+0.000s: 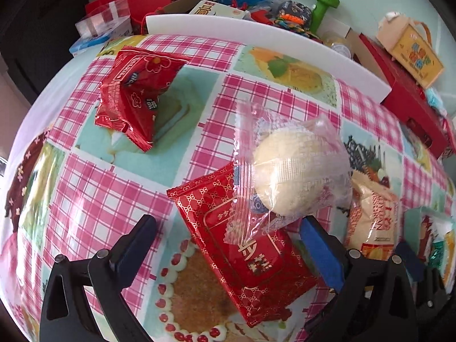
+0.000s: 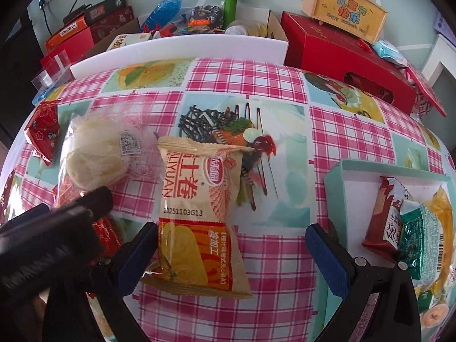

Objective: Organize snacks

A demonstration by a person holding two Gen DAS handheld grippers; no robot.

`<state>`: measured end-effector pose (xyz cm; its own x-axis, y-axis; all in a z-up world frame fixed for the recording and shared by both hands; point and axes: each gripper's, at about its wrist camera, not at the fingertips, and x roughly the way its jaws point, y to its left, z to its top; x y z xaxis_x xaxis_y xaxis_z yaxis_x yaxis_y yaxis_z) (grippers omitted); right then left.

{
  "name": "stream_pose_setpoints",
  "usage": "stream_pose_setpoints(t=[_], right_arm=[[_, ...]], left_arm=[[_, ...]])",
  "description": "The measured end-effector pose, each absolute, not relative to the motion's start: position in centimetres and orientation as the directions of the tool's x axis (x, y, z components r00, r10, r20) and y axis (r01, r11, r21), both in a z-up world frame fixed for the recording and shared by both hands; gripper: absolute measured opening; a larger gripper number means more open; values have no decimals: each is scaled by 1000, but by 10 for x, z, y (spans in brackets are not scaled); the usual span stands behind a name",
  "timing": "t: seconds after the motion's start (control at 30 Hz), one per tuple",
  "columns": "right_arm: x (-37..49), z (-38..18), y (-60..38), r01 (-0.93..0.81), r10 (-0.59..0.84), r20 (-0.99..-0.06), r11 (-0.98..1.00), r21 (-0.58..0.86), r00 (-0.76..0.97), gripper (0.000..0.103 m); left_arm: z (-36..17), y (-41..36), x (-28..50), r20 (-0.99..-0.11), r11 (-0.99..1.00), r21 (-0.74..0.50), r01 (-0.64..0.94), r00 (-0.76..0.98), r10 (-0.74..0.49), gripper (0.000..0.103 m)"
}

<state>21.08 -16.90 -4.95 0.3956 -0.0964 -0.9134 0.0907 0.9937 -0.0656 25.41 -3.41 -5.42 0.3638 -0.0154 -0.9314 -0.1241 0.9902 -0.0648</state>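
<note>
Snacks lie scattered on the pink checked tablecloth (image 2: 285, 256): a beige foil roll packet (image 2: 199, 213) between the spread fingers of the right gripper (image 2: 230, 245), and a clear-wrapped pale round bun (image 1: 290, 171) atop a flat red patterned packet (image 1: 242, 245) between the wide-open left gripper (image 1: 228, 239). A teal cardboard box (image 2: 336, 182) at right holds more packets.
</note>
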Motion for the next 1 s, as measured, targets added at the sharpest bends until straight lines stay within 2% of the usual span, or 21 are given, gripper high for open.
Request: stream_pose_setpoints(t=[0.23,0.43,0.53,0.57,0.67,0.8,1.0], right_arm=[[217,-50,-165,77,-88,-913,995,-62,398,102],[213,-47,-162,44,-60,-907,998,-46,417,87],[209,-44,-155,22,-52,-903,999,-47,426,76],[209,-43,-153,16,-49,-902,999,-47,429,71],[205,-41,-151,25,-49,-900,999,-42,434,53],[199,-41,-155,52,-60,-897,998,-41,437,45],[184,-43,-165,103,-74,-884,994,-30,461,45]], left_arm=[[-59,-25,254,-938,991,-4,-132,344,42,100],[-58,-15,249,-942,991,-6,-132,335,39,98],[-50,-3,238,-939,993,-15,-114,344,25,87],[-48,-4,236,-937,994,-17,-108,349,22,80],[-44,-9,228,-933,997,-16,-81,360,14,68],[-41,-13,219,-931,998,-20,-65,366,6,58],[-36,-10,193,-931,997,-34,-68,365,-7,53]])
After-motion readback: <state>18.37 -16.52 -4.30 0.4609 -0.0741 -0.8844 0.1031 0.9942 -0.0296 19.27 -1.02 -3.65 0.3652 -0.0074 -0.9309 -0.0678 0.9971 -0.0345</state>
